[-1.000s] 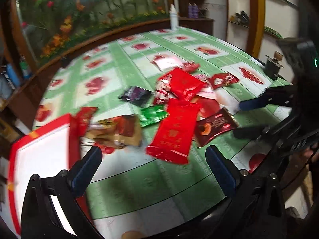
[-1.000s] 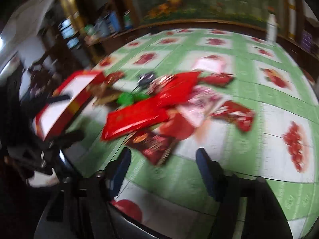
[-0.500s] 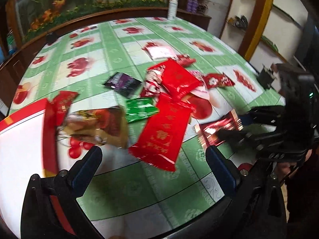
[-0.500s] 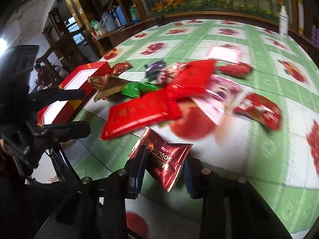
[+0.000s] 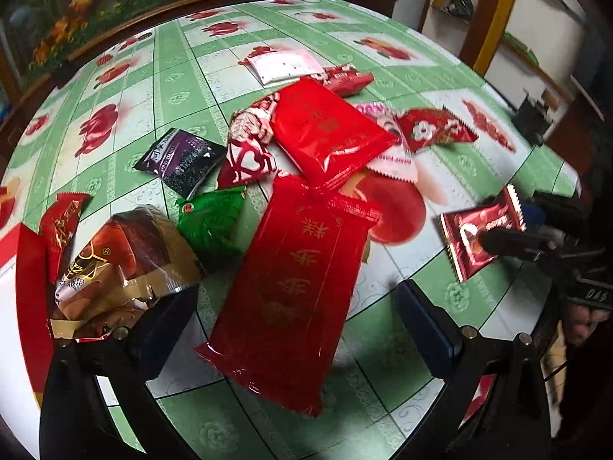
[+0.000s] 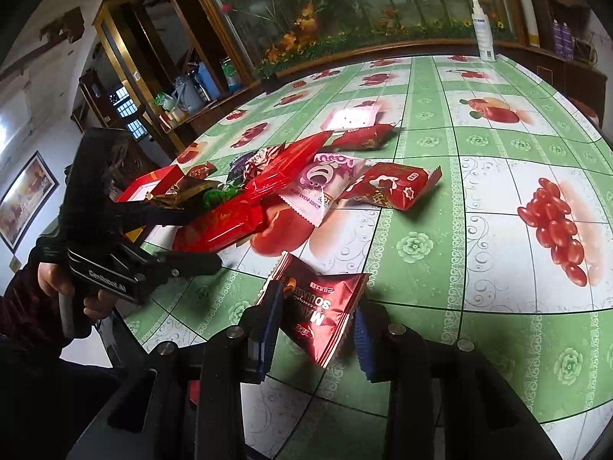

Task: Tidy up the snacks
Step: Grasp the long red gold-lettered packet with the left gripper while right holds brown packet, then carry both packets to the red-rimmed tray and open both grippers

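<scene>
A round table [image 5: 184, 88] under a green-and-white fruit-print cloth fills both views, with a floral mural behind it.

Left wrist view: only this view shows the long red packet [image 5: 295, 287] whole, lying between the fingers of the left gripper [image 5: 295, 329], whose jaws stand wide apart and hold nothing. A gold-brown bag [image 5: 122, 268] touches the left finger [image 5: 168, 329] at 9 o'clock, and a red-rimmed tray [image 5: 27, 287] sits at the frame's edge beyond it. A green pouch [image 5: 210, 222] and a black sachet [image 5: 180, 157] lie at 11 o'clock. At 3 o'clock the right gripper [image 5: 509, 230] pinches a dark red snack packet [image 5: 479, 237].

Right wrist view: the right gripper [image 6: 318, 326] is closed onto the dark red snack packet [image 6: 322, 306], held tilted just above the cloth. Its label reads "SOULASS" upside down; smaller print is illegible. Only this view shows a white spray bottle [image 6: 482, 30] at 1 o'clock, and at 9 o'clock the left gripper [image 6: 191, 237], its body marked "GenRobot.AI".
</scene>
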